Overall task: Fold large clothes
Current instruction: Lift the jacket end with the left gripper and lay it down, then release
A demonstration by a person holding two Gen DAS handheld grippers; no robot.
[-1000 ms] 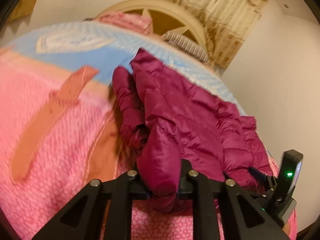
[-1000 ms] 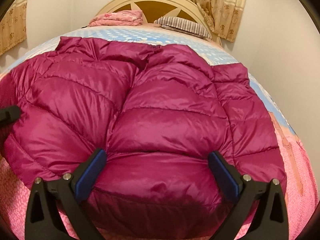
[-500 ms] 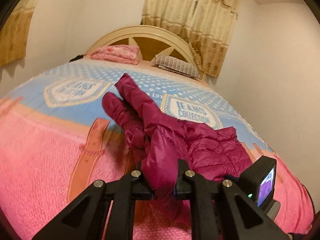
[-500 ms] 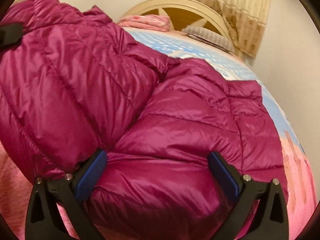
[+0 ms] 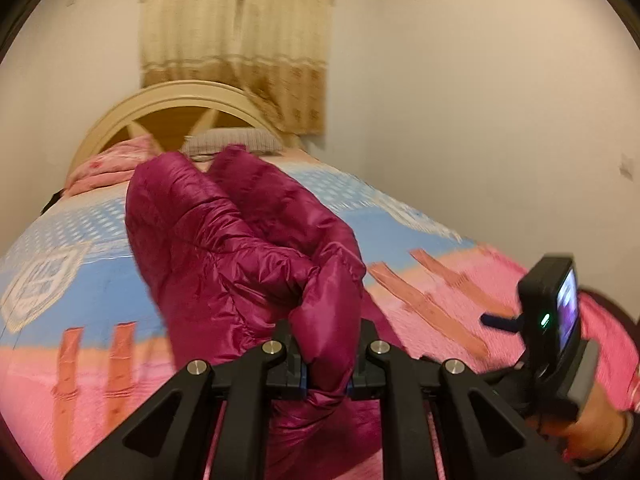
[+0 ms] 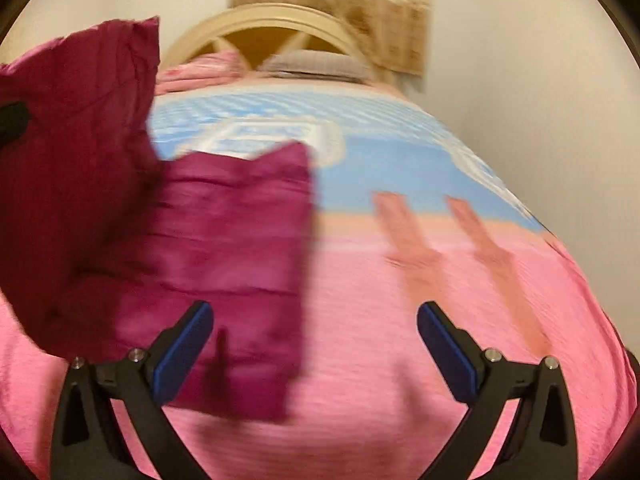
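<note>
A magenta puffer jacket [image 5: 232,240] hangs lifted above the bed. My left gripper [image 5: 326,364] is shut on a bunched fold of the jacket, and the padded body rises in front of it. In the right wrist view the jacket [image 6: 192,248] hangs at the left, blurred by motion, partly over the pink bedspread [image 6: 380,320]. My right gripper [image 6: 314,344] is open and empty, its blue pads [image 6: 182,344] wide apart over the bedspread, right of the jacket. The right gripper's body and the hand holding it show at the right of the left wrist view [image 5: 556,328].
The bed has a pink and blue quilt [image 5: 420,240], a cream arched headboard [image 5: 176,108], a striped pillow [image 5: 236,140] and a folded pink blanket [image 5: 108,164] at the head. A white wall [image 5: 500,120] runs close along the bed's right side. Curtains [image 5: 240,40] hang behind.
My left gripper has lifted the jacket off the bed and carried it left. My right gripper, open throughout, has come off the jacket and now hovers over bare bedspread.
</note>
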